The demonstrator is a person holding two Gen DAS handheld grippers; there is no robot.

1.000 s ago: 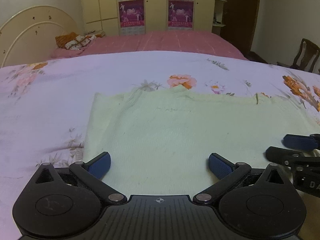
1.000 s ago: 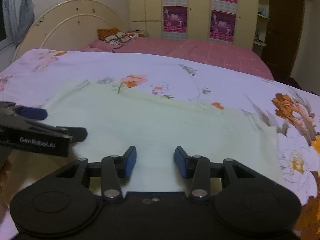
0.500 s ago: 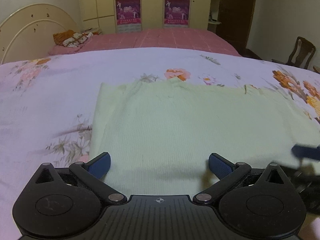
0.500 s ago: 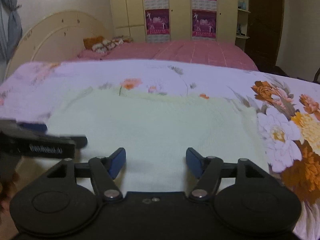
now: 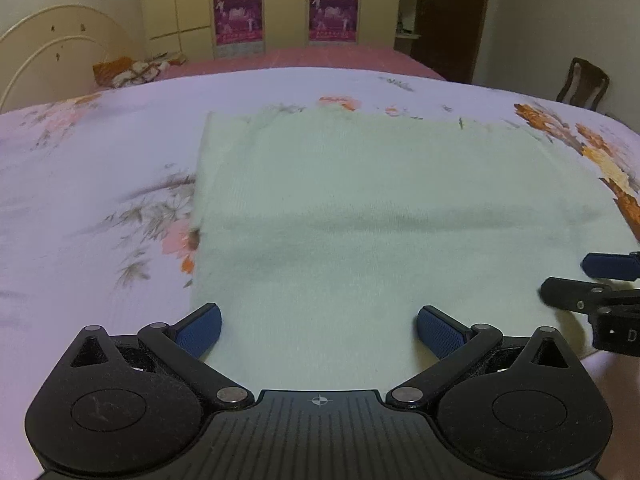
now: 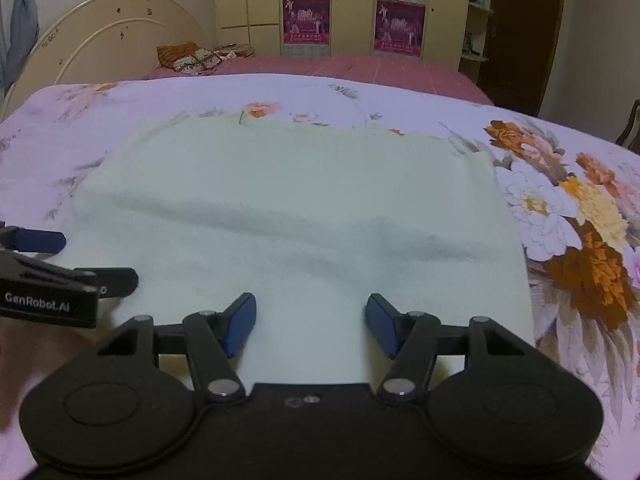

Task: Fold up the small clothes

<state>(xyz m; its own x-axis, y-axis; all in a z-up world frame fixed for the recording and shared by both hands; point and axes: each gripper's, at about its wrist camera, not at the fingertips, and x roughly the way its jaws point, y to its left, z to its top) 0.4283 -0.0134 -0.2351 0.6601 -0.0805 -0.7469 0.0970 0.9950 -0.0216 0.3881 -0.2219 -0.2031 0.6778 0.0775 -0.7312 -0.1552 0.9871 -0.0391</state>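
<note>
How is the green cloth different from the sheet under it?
The cloth is plain pale green; the sheet is lilac with orange and white flowers. The cloth is small and lies on top; the sheet spreads out past it on the left, right and far sides. The cloth has a soft crease across it; the sheet looks smoother. Both lie flat on the bed.

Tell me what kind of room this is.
A bedroom, most likely. A pale green garment lies flat on a floral bedspread, with a curved cream headboard behind and tall cream wardrobes bearing posters along the far wall.
</note>
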